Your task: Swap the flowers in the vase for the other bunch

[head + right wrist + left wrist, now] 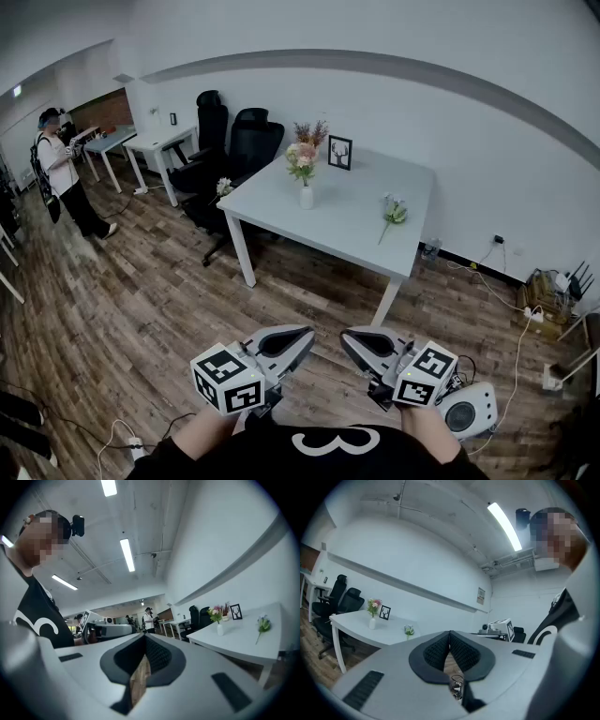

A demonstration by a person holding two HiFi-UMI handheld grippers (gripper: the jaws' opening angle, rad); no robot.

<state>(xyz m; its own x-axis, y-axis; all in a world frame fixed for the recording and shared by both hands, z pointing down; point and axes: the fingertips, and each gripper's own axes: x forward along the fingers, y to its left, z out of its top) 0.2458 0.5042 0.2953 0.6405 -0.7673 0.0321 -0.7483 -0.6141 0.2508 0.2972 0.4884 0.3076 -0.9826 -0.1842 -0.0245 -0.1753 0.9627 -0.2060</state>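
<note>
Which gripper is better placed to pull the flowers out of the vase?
Left, narrowly: the vase stands straight ahead of the left gripper; the right gripper is nearer the loose bunch.

Your views are evenly bright. Ceiling strip lights (127, 555) sit at 12 o'clock in the right gripper view, 1 o'clock in the left. Expect fisheye bending, dark corners and soft shadows.

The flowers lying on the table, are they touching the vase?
Apart. The head view shows bare table between the loose flowers and the white vase.
</note>
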